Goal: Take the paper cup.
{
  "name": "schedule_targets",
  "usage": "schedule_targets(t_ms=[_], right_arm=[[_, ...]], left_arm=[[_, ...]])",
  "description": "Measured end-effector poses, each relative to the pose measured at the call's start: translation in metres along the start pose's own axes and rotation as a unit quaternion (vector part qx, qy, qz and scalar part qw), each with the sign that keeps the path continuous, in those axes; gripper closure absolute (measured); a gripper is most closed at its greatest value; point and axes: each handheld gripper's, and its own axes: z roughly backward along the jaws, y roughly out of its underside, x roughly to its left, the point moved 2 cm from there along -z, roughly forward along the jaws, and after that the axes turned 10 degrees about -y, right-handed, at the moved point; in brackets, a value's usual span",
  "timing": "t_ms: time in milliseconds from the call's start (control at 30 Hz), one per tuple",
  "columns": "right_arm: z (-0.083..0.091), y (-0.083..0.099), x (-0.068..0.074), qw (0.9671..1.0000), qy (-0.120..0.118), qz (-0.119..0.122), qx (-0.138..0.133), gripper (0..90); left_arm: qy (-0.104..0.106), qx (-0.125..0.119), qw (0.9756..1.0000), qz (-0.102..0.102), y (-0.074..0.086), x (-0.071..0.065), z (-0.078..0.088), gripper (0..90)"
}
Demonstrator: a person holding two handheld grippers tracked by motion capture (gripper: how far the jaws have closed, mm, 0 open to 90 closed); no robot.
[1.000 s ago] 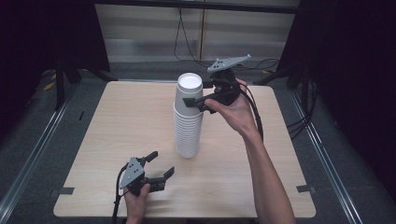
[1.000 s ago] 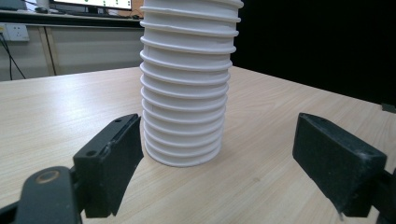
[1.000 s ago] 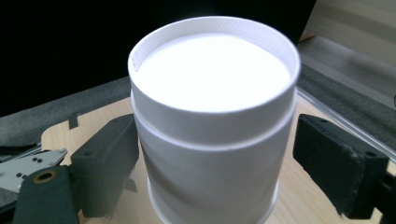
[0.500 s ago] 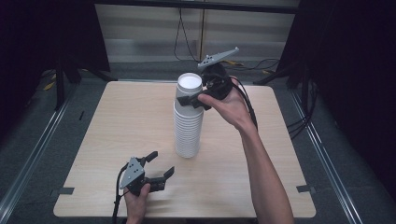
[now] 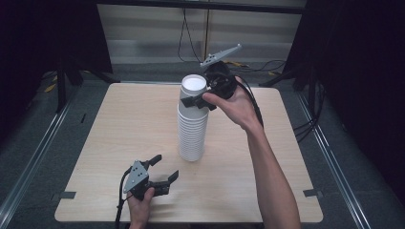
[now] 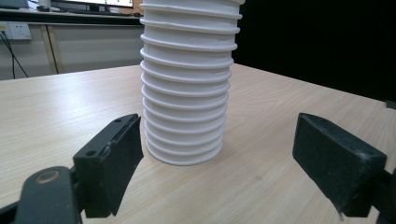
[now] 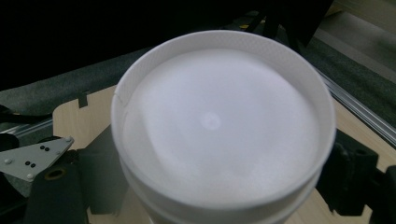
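Dark curtains and a grey floor surround a pale wooden table (image 5: 119, 124) that sits in the middle of the high view. At the centre of the frame stands a tall stack of white paper cups (image 5: 192, 129), upside down, with the flat base of the top cup (image 5: 194, 86) facing up.

At the upper centre of the frame, the right gripper (image 5: 204, 99) is at the top of the stack, held by the right hand (image 5: 237, 106). Its jaws are spread on either side of the top cup. In the right gripper view the cup's round base (image 7: 219, 123) lies between the two black jaws, which sit at the lower left and lower right edges, close to its wall; whether they press on it cannot be told.

In the lower left of the high view, the left gripper (image 5: 165, 169) rests low over the table near the front edge, jaws wide apart and holding nothing. Its own view shows the lower part of the stack (image 6: 187, 88) beyond the jaws, apart from them.

Compared with a second ago, the right gripper has tilted, its grey plate (image 5: 220, 55) rising, and it sits closer around the top cup. The left gripper has not moved.
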Motion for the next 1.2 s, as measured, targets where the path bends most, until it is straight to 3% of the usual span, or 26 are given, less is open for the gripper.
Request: schedule_targets(t_ms=[67, 133, 800, 1100, 1200], right_arm=[[0.0, -0.001, 0.001, 1.0, 0.003, 0.001, 0.0, 18.7], [0.001, -0.002, 0.001, 1.0, 0.004, 0.005, 0.0, 18.9], [0.018, -0.007, 0.006, 0.9985, -0.002, 0.012, -0.052, 19.7], [0.031, -0.009, 0.008, 0.9943, 0.013, 0.018, -0.104, 20.2], [0.033, -0.009, 0.008, 0.9929, 0.008, 0.016, -0.117, 20.2]], left_arm=[[0.003, -0.001, 1.0, 0.009, 0.0, -0.002, -0.001, 15.9], [0.001, 0.0, 1.0, 0.001, 0.0, -0.001, -0.001, 15.9], [0.002, 0.0, 1.0, 0.003, 0.0, -0.001, -0.001, 15.9], [0.002, 0.002, 1.0, 0.002, 0.0, -0.001, 0.0, 15.9], [0.002, -0.001, 1.0, 0.007, 0.0, -0.002, -0.001, 15.9]])
